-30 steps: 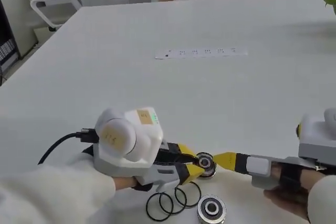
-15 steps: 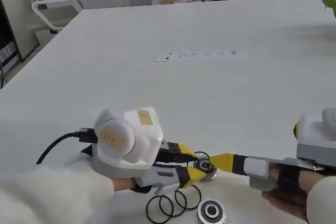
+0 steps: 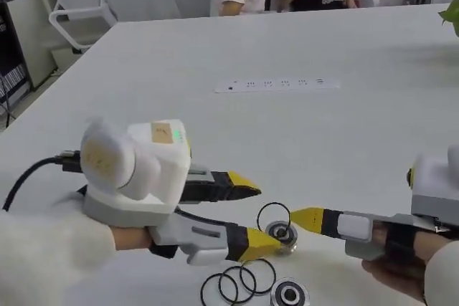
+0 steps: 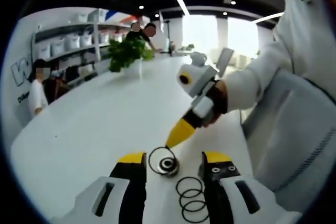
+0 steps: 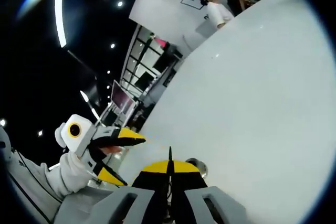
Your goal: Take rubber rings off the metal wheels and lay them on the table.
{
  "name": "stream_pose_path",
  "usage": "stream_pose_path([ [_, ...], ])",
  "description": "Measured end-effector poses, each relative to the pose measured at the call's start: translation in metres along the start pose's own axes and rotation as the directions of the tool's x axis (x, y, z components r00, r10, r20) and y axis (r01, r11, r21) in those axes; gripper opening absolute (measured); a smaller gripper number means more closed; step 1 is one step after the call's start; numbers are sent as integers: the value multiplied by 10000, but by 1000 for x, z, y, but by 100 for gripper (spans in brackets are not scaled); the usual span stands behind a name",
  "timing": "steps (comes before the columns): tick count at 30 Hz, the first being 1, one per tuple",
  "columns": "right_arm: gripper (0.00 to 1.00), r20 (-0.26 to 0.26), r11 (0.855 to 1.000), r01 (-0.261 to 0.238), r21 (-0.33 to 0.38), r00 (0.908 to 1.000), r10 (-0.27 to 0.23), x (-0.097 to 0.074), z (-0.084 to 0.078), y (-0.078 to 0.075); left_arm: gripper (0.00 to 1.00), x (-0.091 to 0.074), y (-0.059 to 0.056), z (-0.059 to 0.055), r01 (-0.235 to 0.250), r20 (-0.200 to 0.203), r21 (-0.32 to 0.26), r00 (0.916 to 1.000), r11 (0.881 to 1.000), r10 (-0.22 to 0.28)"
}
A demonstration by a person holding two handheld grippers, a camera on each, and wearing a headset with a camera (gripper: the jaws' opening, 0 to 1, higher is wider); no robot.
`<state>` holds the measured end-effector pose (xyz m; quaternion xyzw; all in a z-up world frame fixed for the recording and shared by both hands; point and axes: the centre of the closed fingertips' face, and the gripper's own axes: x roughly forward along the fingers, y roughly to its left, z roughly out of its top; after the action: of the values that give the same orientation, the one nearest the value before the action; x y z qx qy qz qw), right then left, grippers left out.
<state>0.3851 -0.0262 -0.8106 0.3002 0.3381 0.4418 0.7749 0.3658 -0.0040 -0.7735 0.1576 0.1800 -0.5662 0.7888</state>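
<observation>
left gripper [image 3: 258,215]: jaws wide open, holding nothing. One jaw sits on each side of the wheel [image 3: 280,233]; can't tell if either touches it.

right gripper [image 3: 295,218]: jaws pressed together, with a thin black ring [image 3: 274,204] pinched at the tips. The right gripper view shows it edge-on as a dark line between the jaws.

The ring stands tilted up, low edge at the wheel, the rest lifted clear. The wheel sits on the table [image 3: 323,127], close to the person.

Three loose rings [image 3: 239,278] lie flat and overlapping just nearer the person, with a second wheel [image 3: 289,294] right beside them.
</observation>
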Motion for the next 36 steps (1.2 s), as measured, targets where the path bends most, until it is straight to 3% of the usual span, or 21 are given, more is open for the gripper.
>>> stream_pose_path([
  [4,0,-73,9995,-161,-283,9998,159,0,4,10,55,-21,1,7,-85,60,58,9999,9999,85],
  [12,0,-325,9945,-408,-963,9988,378,1,9,30,64,-61,0,16,-488,51,468,9988,9977,486],
  [19,0,-436,9890,-718,-1295,9968,667,2,13,49,72,-102,-3,17,-1219,255,449,9923,9915,1209],
  [26,0,-900,9802,-1067,-1669,9916,926,9,9,66,79,-141,-13,-4,-1964,-85,273,9804,9801,1967],
  [36,0,-1859,9647,-1681,-2029,9738,1306,28,-5,89,84,-172,-27,-39,-2844,-175,-874,9587,9547,2839],
])
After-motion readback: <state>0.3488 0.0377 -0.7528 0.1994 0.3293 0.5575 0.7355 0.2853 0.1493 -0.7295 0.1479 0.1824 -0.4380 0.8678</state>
